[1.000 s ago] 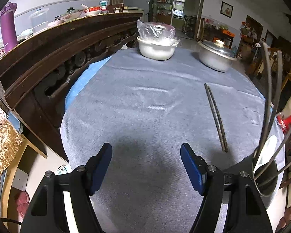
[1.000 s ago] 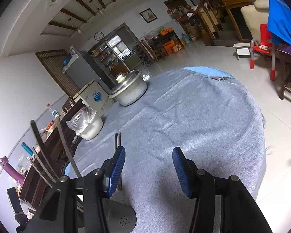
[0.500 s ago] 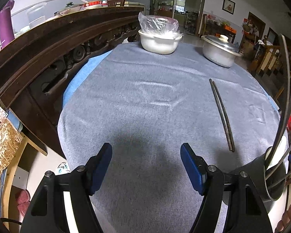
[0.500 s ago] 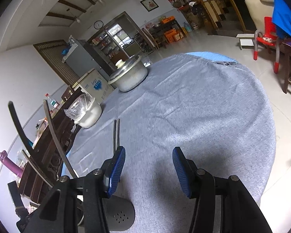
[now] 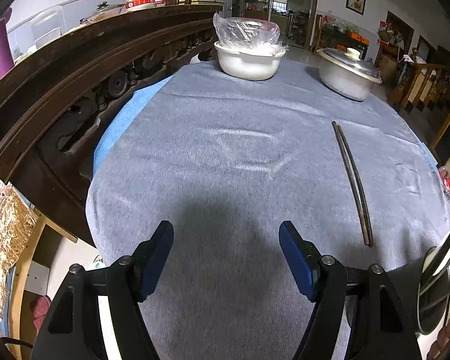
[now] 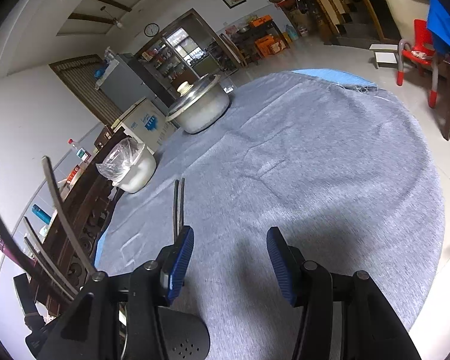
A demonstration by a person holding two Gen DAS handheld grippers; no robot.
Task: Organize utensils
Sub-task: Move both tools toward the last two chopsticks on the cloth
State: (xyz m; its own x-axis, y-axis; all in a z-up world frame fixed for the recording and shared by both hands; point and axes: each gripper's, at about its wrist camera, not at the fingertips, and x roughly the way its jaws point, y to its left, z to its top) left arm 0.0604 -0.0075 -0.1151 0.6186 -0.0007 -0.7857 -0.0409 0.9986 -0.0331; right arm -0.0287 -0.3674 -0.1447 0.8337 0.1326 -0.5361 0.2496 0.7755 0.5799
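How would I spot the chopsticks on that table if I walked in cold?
Find the round table under the grey cloth, with a white bowl and a lidded metal pot at its far edge. Nearer, to the right, a pair of dark chopsticks lies flat, side by side: the only long, thin things lying on the cloth.

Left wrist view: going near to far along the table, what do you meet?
left gripper → chopsticks → white bowl covered in plastic and, level with it, lidded metal pot.
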